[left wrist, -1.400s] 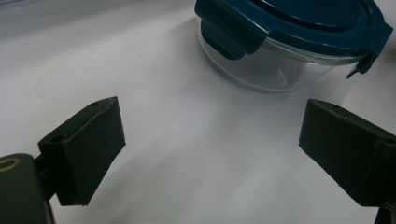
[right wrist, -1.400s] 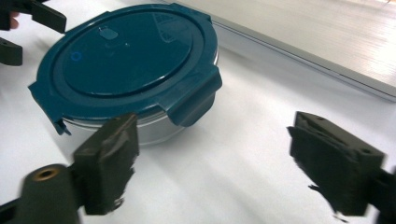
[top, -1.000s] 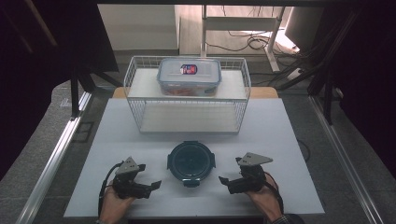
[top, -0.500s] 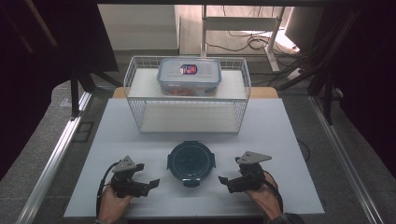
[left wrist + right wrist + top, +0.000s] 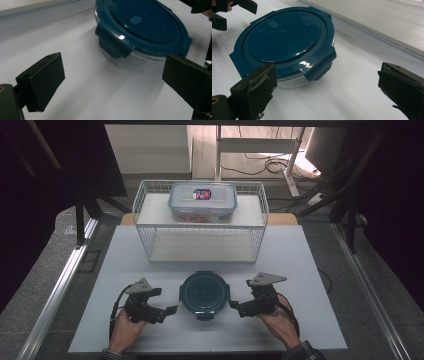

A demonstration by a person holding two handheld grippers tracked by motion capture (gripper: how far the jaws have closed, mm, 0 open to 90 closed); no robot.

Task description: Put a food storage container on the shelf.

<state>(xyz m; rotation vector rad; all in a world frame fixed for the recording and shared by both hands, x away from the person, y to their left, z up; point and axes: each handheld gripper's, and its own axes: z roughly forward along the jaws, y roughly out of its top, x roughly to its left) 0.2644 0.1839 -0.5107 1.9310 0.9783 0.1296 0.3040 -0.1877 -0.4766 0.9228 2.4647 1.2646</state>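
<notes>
High view shows our round container (image 5: 204, 292) near the front edge of the tabletop (image 5: 310, 265), between the left gripper (image 5: 167, 311) and right gripper (image 5: 234, 306), both spread. We should approach the lid clips evenly.

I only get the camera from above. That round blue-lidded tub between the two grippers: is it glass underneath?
Observer: Yes. In the right gripper view the round container has a clear bowl under its blue lid.
Operator: Are its clips fastened?
Observer: The side clip facing the right gripper is folded down over the rim.
Operator: Is anything touching the tub?
Observer: No. In the left gripper view the left gripper has its jaws wide apart, short of the container, with bare white table between them.
</notes>
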